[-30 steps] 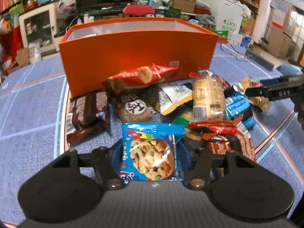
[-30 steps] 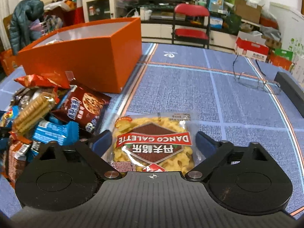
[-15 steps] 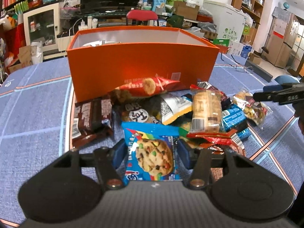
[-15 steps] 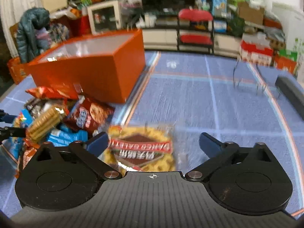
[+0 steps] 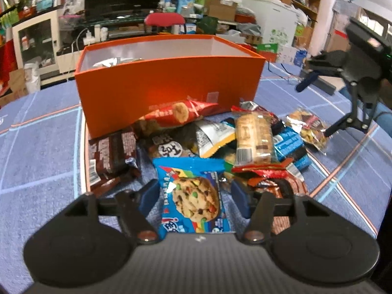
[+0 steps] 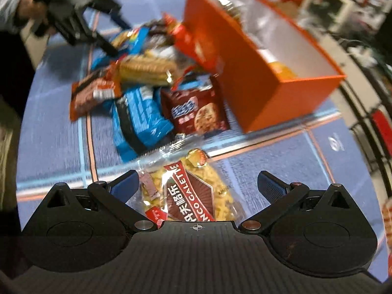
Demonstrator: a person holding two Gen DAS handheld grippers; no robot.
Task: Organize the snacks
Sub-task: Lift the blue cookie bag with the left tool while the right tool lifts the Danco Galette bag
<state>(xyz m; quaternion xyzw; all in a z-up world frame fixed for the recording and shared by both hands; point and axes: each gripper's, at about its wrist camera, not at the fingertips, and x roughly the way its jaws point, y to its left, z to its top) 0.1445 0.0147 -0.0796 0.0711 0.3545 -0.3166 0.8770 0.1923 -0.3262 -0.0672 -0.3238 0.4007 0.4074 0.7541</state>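
**Two packets lined up, neither gripped yet**

The blue woven counter (image 5: 44, 147) with its orange and pale stripes carries everything. On it stands the large orange cardboard box (image 5: 169, 85), open at the top, with a few packets already inside near one end. Against its front wall lies the loose heap of wrapped snacks (image 5: 220, 137), several overlapping: a red cookie wrapper, a clear sleeve of beige biscuits, blue bars, brown chocolate packs.

The left gripper (image 5: 193, 196) has a blue chocolate-chip cookie packet (image 5: 193, 196) lying between its jaws. They have just been opening and now stand at a middling gap, with counter showing on both sides of the packet, so nothing is pinched. The right gripper (image 6: 196, 183) is spread to its widest over a clear bag of yellow galette snacks with a brown label (image 6: 191, 191), which lies on the counter just beside the heap; its jaws have also just been opening and stand clear of the bag.

To do this step well, each packet probably wants to be centred between the pads before closing, and gripped across its narrow width. The galette bag lies slanted to the right jaws, so squaring up first should help. Crinkly film will likely slip or bunch, and brittle contents argue for a gentle squeeze. Lifting straight up should keep neighbouring packets from dragging.
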